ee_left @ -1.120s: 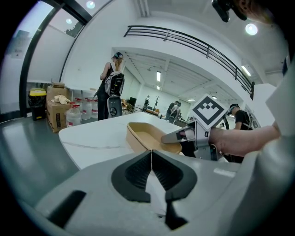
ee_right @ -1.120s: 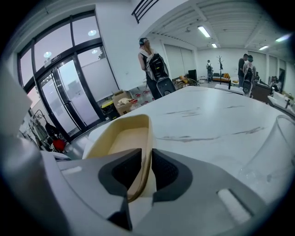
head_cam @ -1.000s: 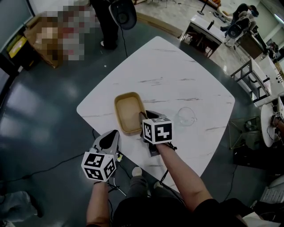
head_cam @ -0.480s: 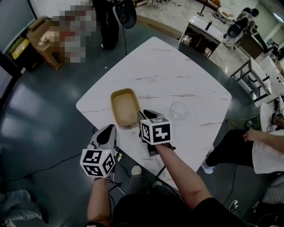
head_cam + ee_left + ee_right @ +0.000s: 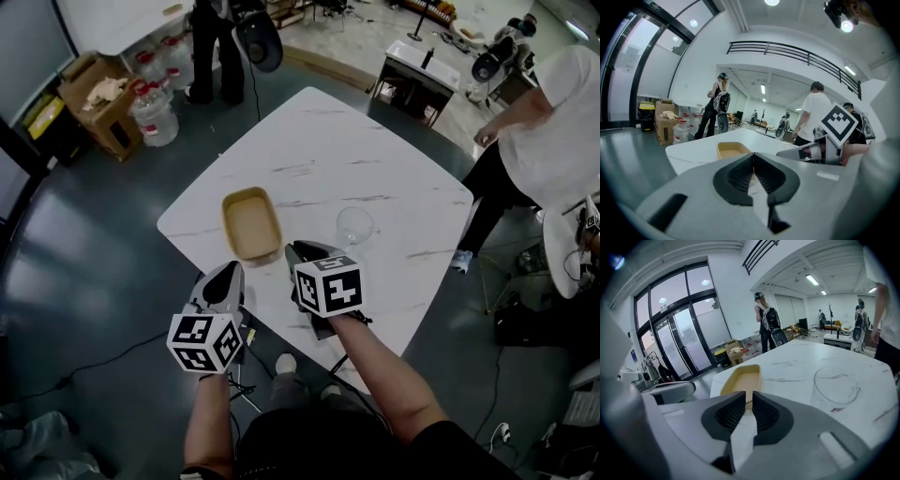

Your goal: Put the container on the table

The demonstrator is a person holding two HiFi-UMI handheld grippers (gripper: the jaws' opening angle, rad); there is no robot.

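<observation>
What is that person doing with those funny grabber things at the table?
A person holds a grabber in each hand. The tan container sits flat on the white table, beside a clear glass. The right gripper hovers by the container's near end, its jaws slightly apart and holding nothing. The left gripper is shut and empty, near the table's edge. So the container looks already put down.

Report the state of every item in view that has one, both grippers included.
Tan rectangular container: upright, empty, resting on the white marble table, not gripped.
Clear round glass: upright, empty, on the table.
Left gripper: jaws together, holding nothing.
Right gripper: jaws slightly apart, nothing between them.
</observation>
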